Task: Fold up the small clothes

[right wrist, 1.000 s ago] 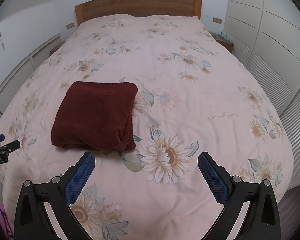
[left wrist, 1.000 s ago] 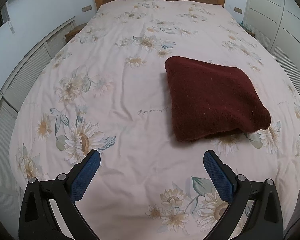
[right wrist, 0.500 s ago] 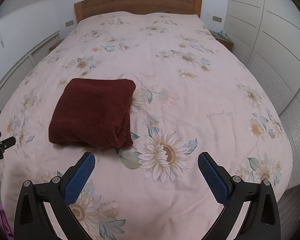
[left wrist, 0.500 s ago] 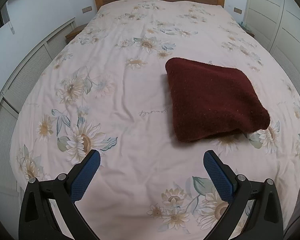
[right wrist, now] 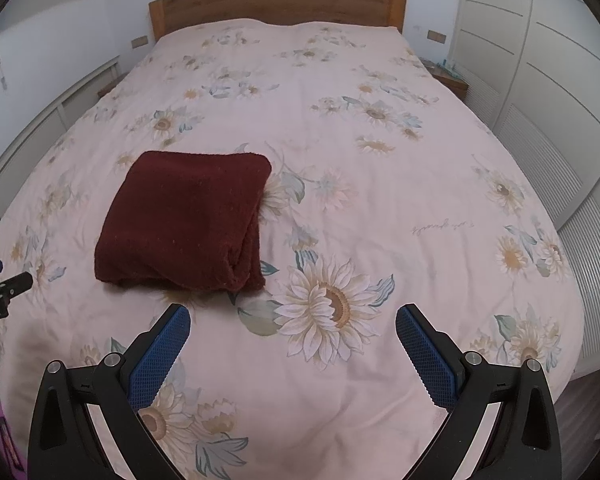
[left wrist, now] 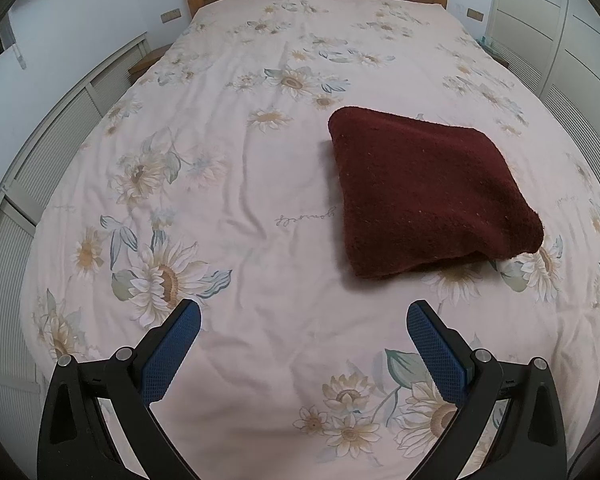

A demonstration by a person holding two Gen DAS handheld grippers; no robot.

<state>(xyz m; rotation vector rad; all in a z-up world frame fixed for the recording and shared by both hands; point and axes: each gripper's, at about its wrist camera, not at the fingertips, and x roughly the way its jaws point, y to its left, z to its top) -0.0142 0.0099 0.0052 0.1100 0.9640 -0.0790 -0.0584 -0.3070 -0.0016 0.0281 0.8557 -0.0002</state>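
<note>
Garment: a dark red fuzzy garment [left wrist: 428, 196], folded into a thick, roughly square bundle; the kind of clothing cannot be told.
Garment position: it lies flat on the bed [left wrist: 260, 184], on the near half, with nothing touching it.
Garment edges: in the right wrist view the garment [right wrist: 188, 220] shows its layered, rounded folds along its right side and near right corner.
Bed cover: a pale pink duvet printed with sunflowers and grey-green leaves, lightly creased.
Left gripper: the left gripper [left wrist: 303, 324] hangs over the near edge of the bed, jaws spread wide, blue pads empty; the garment sits ahead of it and to its right, apart from both fingers.
Right gripper: the right gripper [right wrist: 293, 326] hangs over the near edge too, jaws spread wide and holding nothing; the garment sits ahead and to its left, near the left finger but not touching.
Headboard: a wooden headboard [right wrist: 278, 4] stands at the far end of the bed.
Wardrobe: white panelled wardrobe doors [right wrist: 540, 60] line the right side of the room.
</note>
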